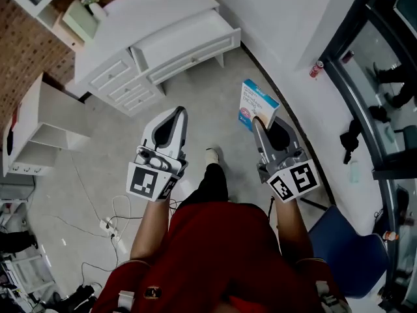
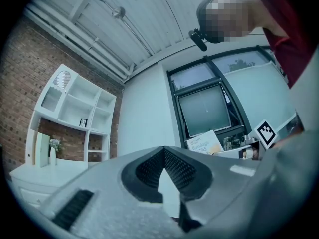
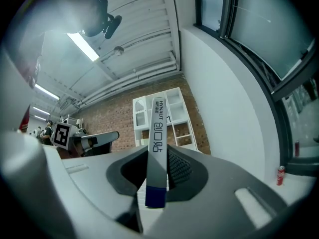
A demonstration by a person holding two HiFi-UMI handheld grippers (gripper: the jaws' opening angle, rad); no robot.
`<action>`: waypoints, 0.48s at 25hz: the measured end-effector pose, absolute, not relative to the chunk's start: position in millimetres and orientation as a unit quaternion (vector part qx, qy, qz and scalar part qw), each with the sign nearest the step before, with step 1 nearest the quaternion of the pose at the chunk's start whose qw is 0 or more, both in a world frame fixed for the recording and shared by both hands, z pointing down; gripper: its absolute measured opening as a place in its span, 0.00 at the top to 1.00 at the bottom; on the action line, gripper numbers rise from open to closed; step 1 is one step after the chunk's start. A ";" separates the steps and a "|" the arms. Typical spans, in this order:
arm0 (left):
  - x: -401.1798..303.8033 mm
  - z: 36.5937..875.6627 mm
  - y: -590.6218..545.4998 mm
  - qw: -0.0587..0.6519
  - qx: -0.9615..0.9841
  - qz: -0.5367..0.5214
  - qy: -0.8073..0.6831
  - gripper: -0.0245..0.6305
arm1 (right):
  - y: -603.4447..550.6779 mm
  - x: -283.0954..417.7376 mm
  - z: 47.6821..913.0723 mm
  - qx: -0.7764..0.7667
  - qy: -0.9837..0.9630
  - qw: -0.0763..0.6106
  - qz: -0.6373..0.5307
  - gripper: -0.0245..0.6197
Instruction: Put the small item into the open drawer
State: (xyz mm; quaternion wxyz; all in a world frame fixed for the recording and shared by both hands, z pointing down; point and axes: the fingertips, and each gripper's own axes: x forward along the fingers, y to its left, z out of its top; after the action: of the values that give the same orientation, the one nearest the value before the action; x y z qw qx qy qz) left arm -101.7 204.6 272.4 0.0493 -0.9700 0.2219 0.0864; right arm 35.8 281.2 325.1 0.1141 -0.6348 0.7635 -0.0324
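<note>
Red cloth of the person's top (image 1: 221, 253) fills the bottom of the head view, with both forearms reaching forward from it over a pale grey floor (image 1: 78, 194).

Beyond the arms, a white dresser (image 1: 156, 15) stands against a brick wall. Its wide top drawer (image 1: 195, 54) is pulled out toward the person. To the left of the dresser sits a low white shelf unit (image 1: 45, 126). A blue chair (image 1: 348, 256) stands just beside the person's right arm, at the lower right.

On the left, the hand-held gripper (image 1: 180, 111) points toward the dresser. Seen in its own view, the left hand-held gripper (image 2: 163, 149) has its ribbed pads meeting at the tips with nothing between them.

The right hand-held gripper (image 1: 259, 121) is clamped on a flat blue and white bandage box (image 1: 256, 102). The box is held upright above the floor, in front of the dresser and to its right, well apart from the open drawer. In the right gripper view the box (image 3: 157, 128) shows edge-on, pressed between the two pads and rising past the jaw tips.

Loose white cables (image 1: 107, 223) lie on the floor at the person's left. A small red can (image 1: 316, 68) stands at the base of the white wall, near the window frame.
</note>
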 end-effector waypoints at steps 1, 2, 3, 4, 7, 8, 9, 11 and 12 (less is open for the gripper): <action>-98.5 274.1 189.6 0.047 -0.969 0.091 0.223 0.96 | 268.1 40.9 325.5 -0.637 0.763 0.104 -0.029 0.84; -95.2 275.8 173.1 0.046 -0.969 0.096 0.225 0.96 | 253.6 46.2 325.5 -0.639 0.763 0.093 -0.026 0.84; -91.6 277.5 155.5 0.044 -0.968 0.100 0.227 0.96 | 237.9 52.0 325.1 -0.642 0.762 0.083 -0.022 0.84; -87.4 279.0 137.3 0.042 -0.967 0.104 0.228 0.96 | 221.1 58.4 324.3 -0.644 0.761 0.073 -0.019 0.84; -73.4 282.5 78.6 0.034 -0.966 0.110 0.230 0.96 | 163.5 79.1 320.2 -0.647 0.761 0.050 -0.011 0.84; -69.0 283.4 58.7 0.033 -0.966 0.111 0.230 0.96 | 142.8 85.0 318.8 -0.647 0.761 0.044 -0.009 0.84; -65.1 284.2 39.0 0.032 -0.967 0.110 0.228 0.96 | 121.9 90.0 317.9 -0.647 0.762 0.038 -0.007 0.84; -57.9 286.8 0.9 0.029 -0.969 0.109 0.222 0.96 | 81.0 98.2 317.0 -0.647 0.762 0.026 -0.003 0.84; -54.7 289.0 -16.8 0.028 -0.970 0.107 0.218 0.96 | 61.9 101.6 317.1 -0.647 0.762 0.020 -0.001 0.84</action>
State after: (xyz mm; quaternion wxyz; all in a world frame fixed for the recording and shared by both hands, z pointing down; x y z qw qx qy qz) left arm -54.7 -16.8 289.0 0.0277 -0.9696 0.2181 0.1075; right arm 101.6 61.9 317.1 0.0198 -0.6474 0.7619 -0.0015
